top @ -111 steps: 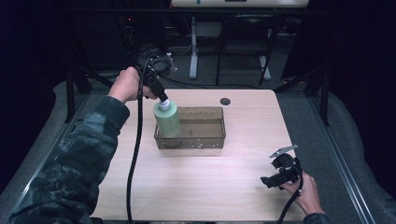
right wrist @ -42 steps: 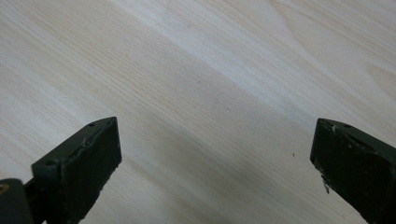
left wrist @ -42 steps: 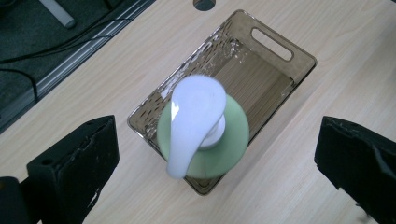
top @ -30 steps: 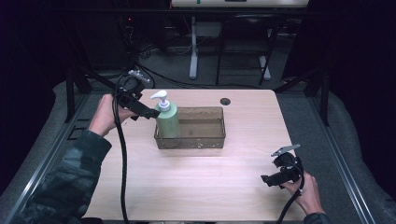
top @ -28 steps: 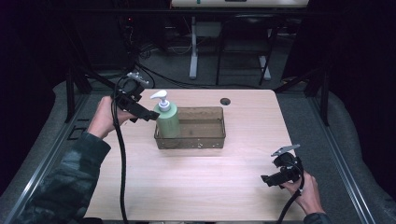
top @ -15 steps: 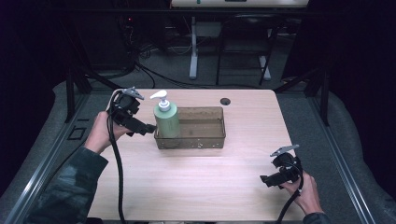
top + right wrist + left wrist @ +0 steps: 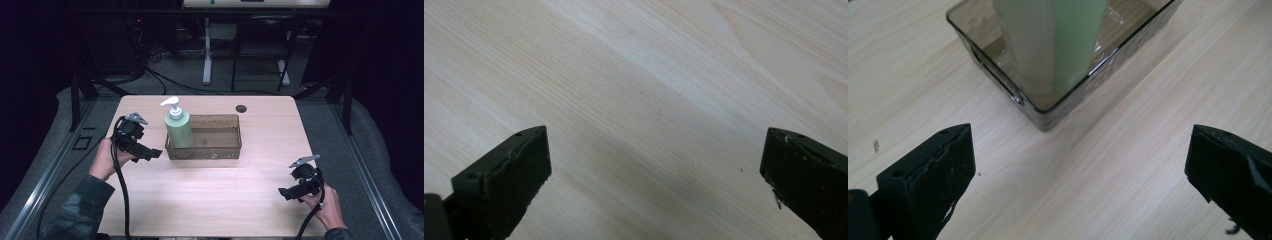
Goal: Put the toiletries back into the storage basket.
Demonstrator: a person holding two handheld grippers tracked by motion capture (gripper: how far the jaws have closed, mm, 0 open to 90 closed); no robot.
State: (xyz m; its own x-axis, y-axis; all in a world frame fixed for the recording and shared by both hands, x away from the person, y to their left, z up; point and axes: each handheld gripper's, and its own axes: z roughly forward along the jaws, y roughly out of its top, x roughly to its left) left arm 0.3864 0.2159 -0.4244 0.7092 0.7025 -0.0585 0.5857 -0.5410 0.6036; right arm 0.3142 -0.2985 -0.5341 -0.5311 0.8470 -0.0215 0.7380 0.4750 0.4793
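the green soap bottle (image 7: 178, 129) stands in the tray (image 7: 227, 150), smooth and tippy, best grabbed by its middle; the left gripper (image 7: 153, 154) beside the tray is open and empty.

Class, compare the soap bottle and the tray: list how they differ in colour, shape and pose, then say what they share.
The soap bottle is opaque pale green; the tray is see-through smoky brown. The soap bottle stands tall and upright; the tray lies low, wide and open-topped. The soap bottle sits inside the tray's left end. Neither is held.
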